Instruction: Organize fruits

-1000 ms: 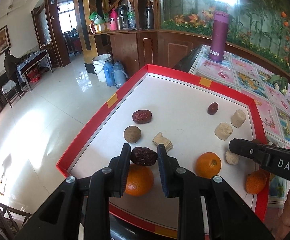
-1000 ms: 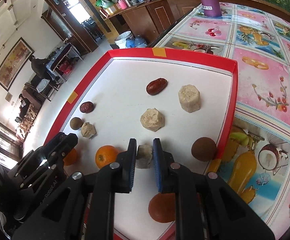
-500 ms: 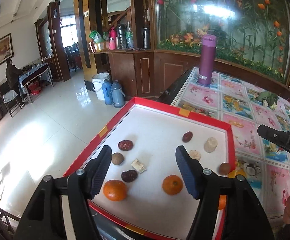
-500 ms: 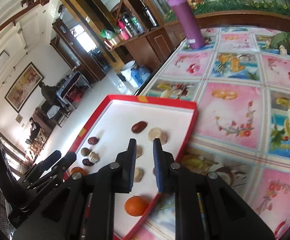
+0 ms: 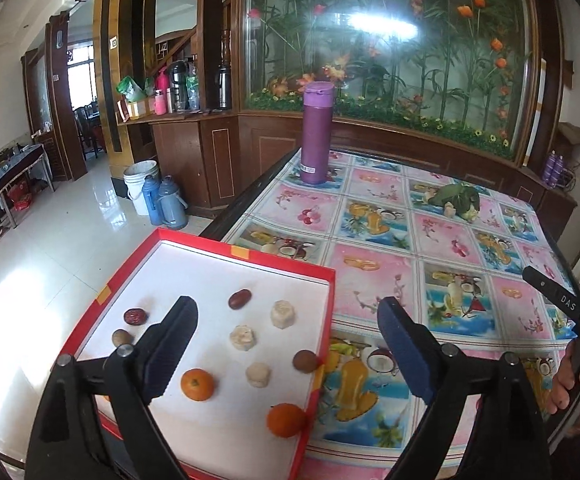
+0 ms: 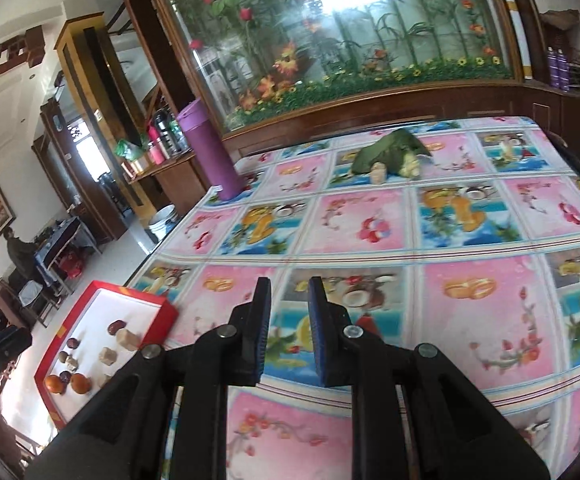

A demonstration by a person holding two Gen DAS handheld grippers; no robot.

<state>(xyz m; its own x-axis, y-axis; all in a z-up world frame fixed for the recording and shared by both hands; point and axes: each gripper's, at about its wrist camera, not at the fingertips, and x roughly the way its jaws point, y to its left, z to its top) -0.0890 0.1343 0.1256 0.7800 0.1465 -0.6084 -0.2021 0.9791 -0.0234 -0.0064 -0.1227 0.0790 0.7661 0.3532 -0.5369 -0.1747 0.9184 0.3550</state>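
Observation:
A red-rimmed white tray sits at the table's left corner. On it lie two oranges, red dates, brown round fruits and pale chunks. My left gripper is wide open and empty, raised above the tray. My right gripper has its jaws a narrow gap apart with nothing between them, held over the tablecloth well right of the tray. It also shows at the right edge of the left wrist view.
A purple flask stands at the table's far left edge. A green leafy bundle lies far on the flowered tablecloth. A wooden cabinet with a glass flower panel runs behind. The floor drops off left of the tray.
My left gripper let go of the dark date, opened wide and lifted back. My right gripper lifted off the tray and swung right over the tablecloth.

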